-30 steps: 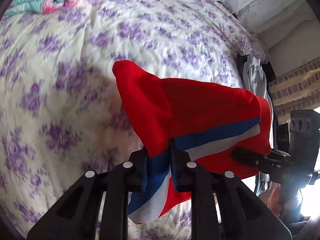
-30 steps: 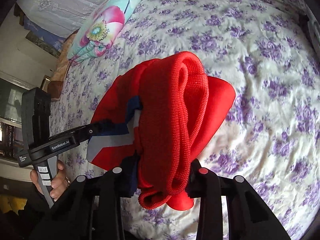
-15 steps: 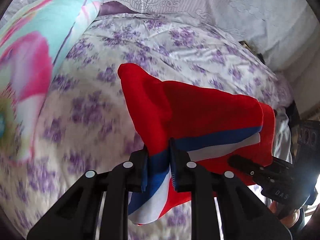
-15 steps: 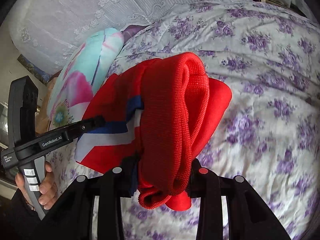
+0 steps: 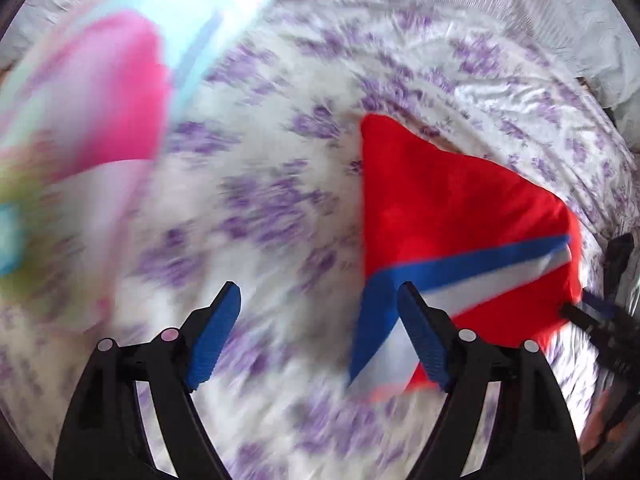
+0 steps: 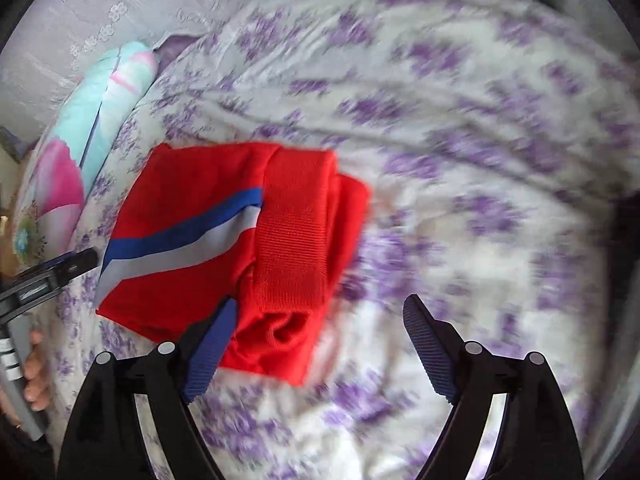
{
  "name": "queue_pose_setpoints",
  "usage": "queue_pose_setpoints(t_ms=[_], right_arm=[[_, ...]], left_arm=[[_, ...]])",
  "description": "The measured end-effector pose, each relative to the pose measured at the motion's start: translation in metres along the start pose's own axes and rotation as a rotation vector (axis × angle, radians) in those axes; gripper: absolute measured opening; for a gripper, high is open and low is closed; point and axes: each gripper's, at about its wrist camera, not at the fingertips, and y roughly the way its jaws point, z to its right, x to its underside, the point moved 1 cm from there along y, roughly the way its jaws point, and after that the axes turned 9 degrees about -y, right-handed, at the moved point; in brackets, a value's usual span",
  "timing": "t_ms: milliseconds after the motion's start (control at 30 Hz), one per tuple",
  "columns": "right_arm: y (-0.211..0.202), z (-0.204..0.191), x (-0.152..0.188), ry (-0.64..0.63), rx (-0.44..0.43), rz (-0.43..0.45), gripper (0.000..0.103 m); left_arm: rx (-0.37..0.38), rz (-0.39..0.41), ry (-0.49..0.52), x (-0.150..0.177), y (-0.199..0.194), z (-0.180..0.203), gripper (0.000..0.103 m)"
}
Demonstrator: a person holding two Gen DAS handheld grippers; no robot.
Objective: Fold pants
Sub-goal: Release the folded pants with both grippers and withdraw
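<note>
The folded red pants [image 5: 452, 216] with a blue and white stripe lie on the bed. In the right wrist view the pants [image 6: 224, 240] show their ribbed waistband on top. My left gripper [image 5: 320, 336] is open and empty, its right finger at the pants' left edge. My right gripper [image 6: 320, 348] is open and empty, its left finger at the pants' near right corner. Each gripper shows at the edge of the other's view: the right one [image 5: 600, 320], the left one [image 6: 52, 276].
The bed has a white sheet [image 6: 460, 160] with purple flowers. A turquoise and pink floral pillow [image 5: 92, 100] lies at the left, also in the right wrist view [image 6: 80, 152]. A white lace curtain [image 6: 100, 20] hangs behind the bed.
Both grippers have opened and let go of the pants. The pants now lie on the bed. Both grippers have drawn apart sideways; the views are blurred by motion.
</note>
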Motion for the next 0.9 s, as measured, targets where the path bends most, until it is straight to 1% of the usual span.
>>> queue_pose_setpoints(t_ms=[33, 67, 100, 133, 200, 267, 300, 333, 433, 567, 600, 667, 767, 900], right_arm=[[-0.018, -0.003, 0.006, -0.01, 0.032, 0.015, 0.085], [-0.032, -0.005, 0.013, -0.022, 0.042, 0.028, 0.086], [-0.049, -0.009, 0.021, -0.031, 0.046, 0.038, 0.088], [-0.066, -0.013, 0.03, -0.033, 0.045, 0.047, 0.09], [-0.104, -0.023, 0.049, -0.018, 0.033, 0.08, 0.093], [-0.136, -0.035, 0.067, -0.002, 0.031, 0.109, 0.096], [-0.152, -0.04, 0.079, 0.001, 0.037, 0.124, 0.096], [-0.168, -0.045, 0.091, -0.002, 0.048, 0.137, 0.097], [-0.205, -0.058, 0.125, -0.008, 0.083, 0.154, 0.097], [-0.239, -0.06, 0.172, 0.039, 0.092, 0.151, 0.098], [-0.245, -0.06, 0.182, 0.05, 0.089, 0.147, 0.098], [-0.254, -0.061, 0.197, 0.062, 0.092, 0.144, 0.098], [-0.266, -0.066, 0.211, 0.062, 0.108, 0.154, 0.098], [-0.276, -0.074, 0.222, 0.06, 0.099, 0.164, 0.098]], left_arm=[[0.006, 0.018, 0.004, 0.009, -0.02, -0.002, 0.078], [0.023, 0.041, 0.011, 0.02, -0.042, -0.002, 0.078], [0.033, 0.062, 0.017, 0.03, -0.059, -0.002, 0.082], [0.04, 0.088, 0.026, 0.043, -0.081, -0.001, 0.09], [0.058, 0.151, 0.042, 0.072, -0.128, 0.003, 0.096], [0.061, 0.185, 0.057, 0.097, -0.163, 0.011, 0.097], [0.081, 0.198, 0.061, 0.113, -0.182, 0.015, 0.098], [0.086, 0.206, 0.081, 0.13, -0.199, 0.02, 0.098], [0.066, 0.234, 0.128, 0.177, -0.239, 0.035, 0.098], [0.104, 0.208, 0.141, 0.227, -0.27, 0.037, 0.098], [0.106, 0.207, 0.143, 0.237, -0.277, 0.038, 0.098], [0.086, 0.23, 0.154, 0.253, -0.29, 0.04, 0.098], [0.078, 0.265, 0.171, 0.265, -0.308, 0.042, 0.098], [0.067, 0.289, 0.18, 0.274, -0.325, 0.043, 0.098]])
